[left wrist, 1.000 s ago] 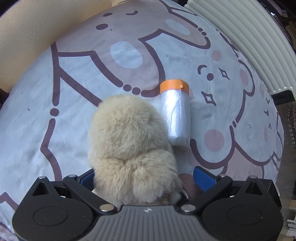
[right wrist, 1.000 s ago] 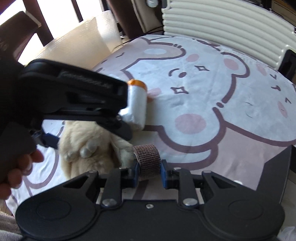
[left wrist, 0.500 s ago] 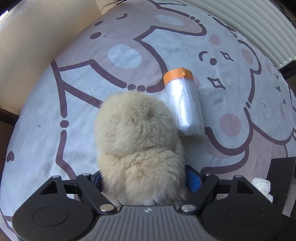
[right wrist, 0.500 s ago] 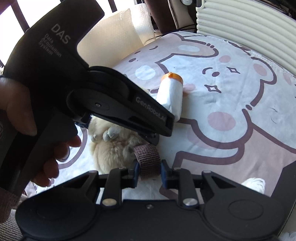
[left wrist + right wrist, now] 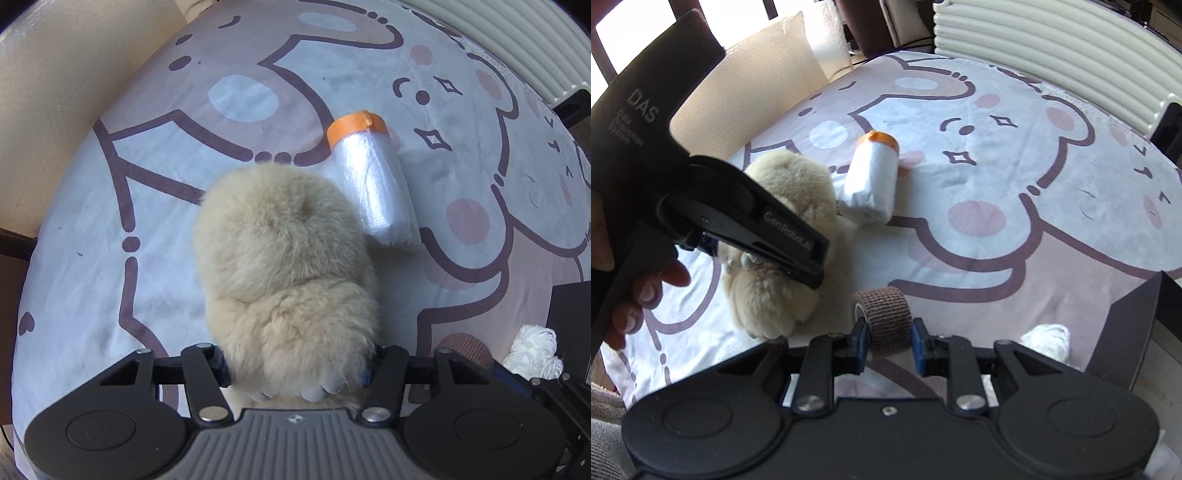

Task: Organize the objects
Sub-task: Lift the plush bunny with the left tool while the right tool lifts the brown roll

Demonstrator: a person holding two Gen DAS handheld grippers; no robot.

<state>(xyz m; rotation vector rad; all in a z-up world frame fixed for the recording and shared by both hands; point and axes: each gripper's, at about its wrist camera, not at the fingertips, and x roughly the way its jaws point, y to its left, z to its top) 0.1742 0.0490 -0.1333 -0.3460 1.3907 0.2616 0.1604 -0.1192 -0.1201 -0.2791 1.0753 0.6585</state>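
A beige plush toy (image 5: 288,266) lies on the bear-print cloth (image 5: 110,240). My left gripper (image 5: 295,365) points straight down over it. Its jaws are closing, and both blue pads press into the fur of the toy's lower end. In the right wrist view a hand holds that left gripper (image 5: 768,243) over the plush toy (image 5: 786,206). My right gripper (image 5: 888,339) is shut on a brown bandage roll (image 5: 886,314) and holds it just above the cloth. A white bag roll with an orange core (image 5: 373,184) lies beside the toy's head.
A white fluffy bundle (image 5: 1049,339) sits near a black box (image 5: 1126,321) at the cloth's right edge. A white ribbed panel (image 5: 1052,55) borders the far side. Beige bubble wrap (image 5: 757,85) stands at the far left.
The left jaws have come in from wide apart onto the plush toy's sides, and that gripper has rolled a little. The right gripper keeps the brown roll and has barely moved.
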